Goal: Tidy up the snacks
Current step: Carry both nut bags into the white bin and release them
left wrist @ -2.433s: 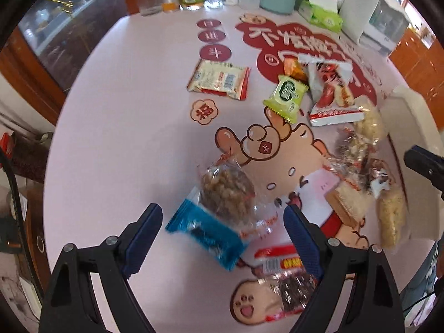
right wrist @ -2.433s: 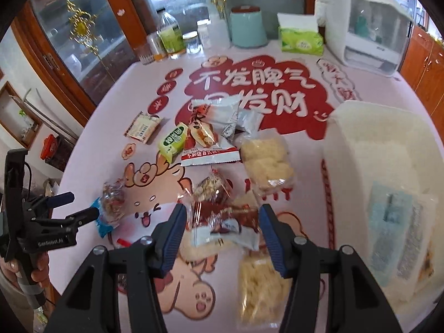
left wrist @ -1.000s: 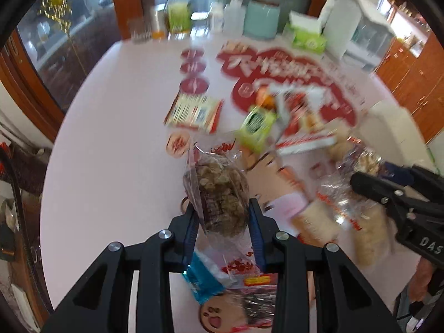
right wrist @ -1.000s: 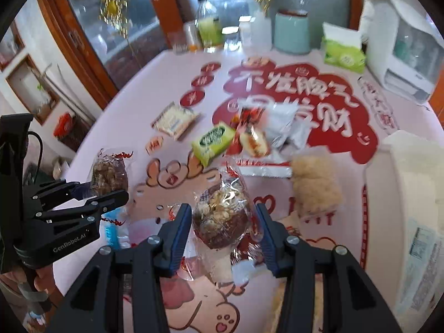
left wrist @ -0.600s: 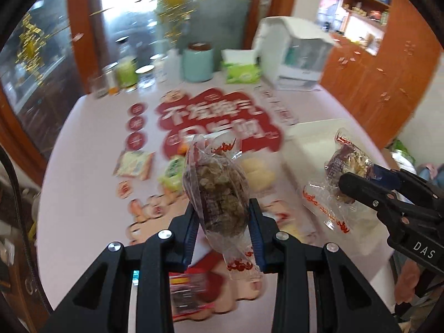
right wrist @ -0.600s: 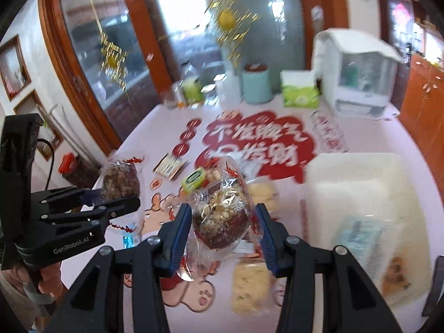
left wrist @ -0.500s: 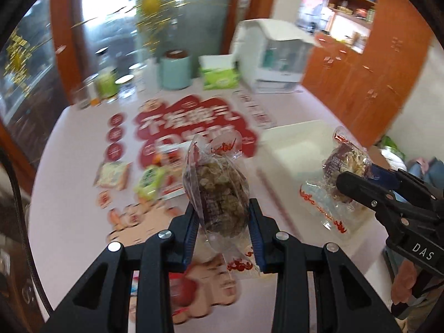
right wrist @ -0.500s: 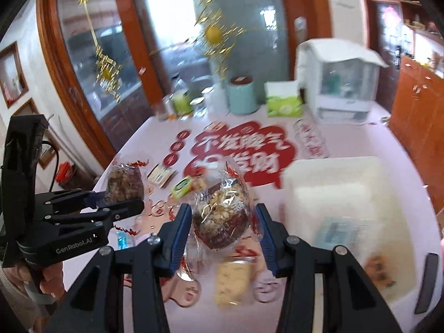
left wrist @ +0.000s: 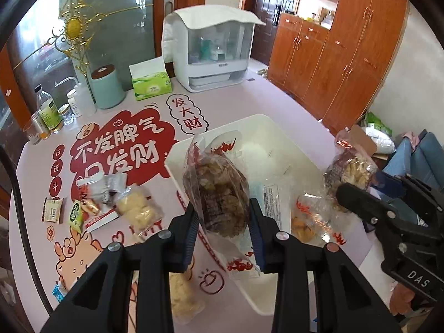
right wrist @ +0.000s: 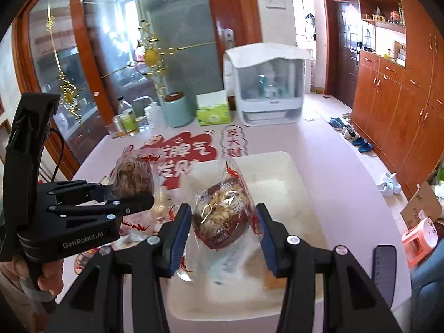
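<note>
While both grippers hang above the white bin (left wrist: 177,166), each one pinches a clear-wrapped nut cake. The left gripper (left wrist: 223,234) squeezes the dark cake (left wrist: 222,197) between its 2 blue pads, long axis upright and tilted slightly left at the top. The right gripper (right wrist: 226,229) clamps the paler cake (right wrist: 222,216), also upright, over packets lying in the bin.
</note>
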`<action>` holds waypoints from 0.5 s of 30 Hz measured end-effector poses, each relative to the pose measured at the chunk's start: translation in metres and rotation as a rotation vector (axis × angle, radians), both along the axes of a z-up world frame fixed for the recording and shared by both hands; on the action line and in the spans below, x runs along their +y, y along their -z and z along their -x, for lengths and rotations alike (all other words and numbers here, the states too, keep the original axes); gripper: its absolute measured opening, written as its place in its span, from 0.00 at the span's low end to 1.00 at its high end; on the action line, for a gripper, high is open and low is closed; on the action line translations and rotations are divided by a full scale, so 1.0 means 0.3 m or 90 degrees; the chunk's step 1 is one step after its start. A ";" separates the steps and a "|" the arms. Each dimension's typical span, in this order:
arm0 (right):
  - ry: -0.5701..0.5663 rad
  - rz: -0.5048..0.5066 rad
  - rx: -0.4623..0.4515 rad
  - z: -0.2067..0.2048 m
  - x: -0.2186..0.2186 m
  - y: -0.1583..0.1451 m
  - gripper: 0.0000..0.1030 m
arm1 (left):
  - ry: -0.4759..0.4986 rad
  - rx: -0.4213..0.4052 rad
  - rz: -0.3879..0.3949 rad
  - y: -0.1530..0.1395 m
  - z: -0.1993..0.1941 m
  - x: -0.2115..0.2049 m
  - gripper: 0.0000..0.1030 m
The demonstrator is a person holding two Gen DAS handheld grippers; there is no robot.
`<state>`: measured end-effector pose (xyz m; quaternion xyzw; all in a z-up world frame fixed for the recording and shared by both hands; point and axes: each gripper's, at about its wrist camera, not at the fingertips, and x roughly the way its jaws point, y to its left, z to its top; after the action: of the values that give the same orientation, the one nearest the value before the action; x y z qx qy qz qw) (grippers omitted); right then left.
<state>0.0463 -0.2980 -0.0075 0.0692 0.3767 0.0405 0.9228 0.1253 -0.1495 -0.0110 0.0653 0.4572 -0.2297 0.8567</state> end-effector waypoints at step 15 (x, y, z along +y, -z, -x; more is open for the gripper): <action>0.022 0.040 0.007 -0.199 -0.168 0.062 0.47 | -0.056 0.059 -0.101 0.202 -0.170 -0.164 0.32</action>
<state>0.1060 -0.3483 -0.0260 0.0472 0.3817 0.0125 0.9230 0.1764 -0.1988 -0.0715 0.1021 0.5156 -0.1576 0.8360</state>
